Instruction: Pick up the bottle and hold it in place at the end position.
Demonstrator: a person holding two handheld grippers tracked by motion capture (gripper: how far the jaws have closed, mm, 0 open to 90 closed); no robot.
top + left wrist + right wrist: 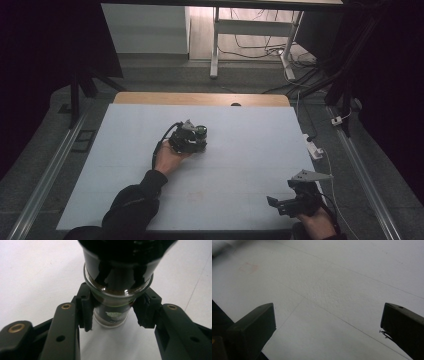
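While clamped, glass jar (117, 293) of dark contents.

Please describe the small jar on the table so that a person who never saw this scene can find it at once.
Look at the white table and go to its middle, slightly left. There the left gripper is shut on a small glass jar with dark contents and a black lid. It is the one loose object on the table.

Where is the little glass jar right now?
The glass jar sits between the pads of the left tool, near the middle of the white table, far from the right tool.
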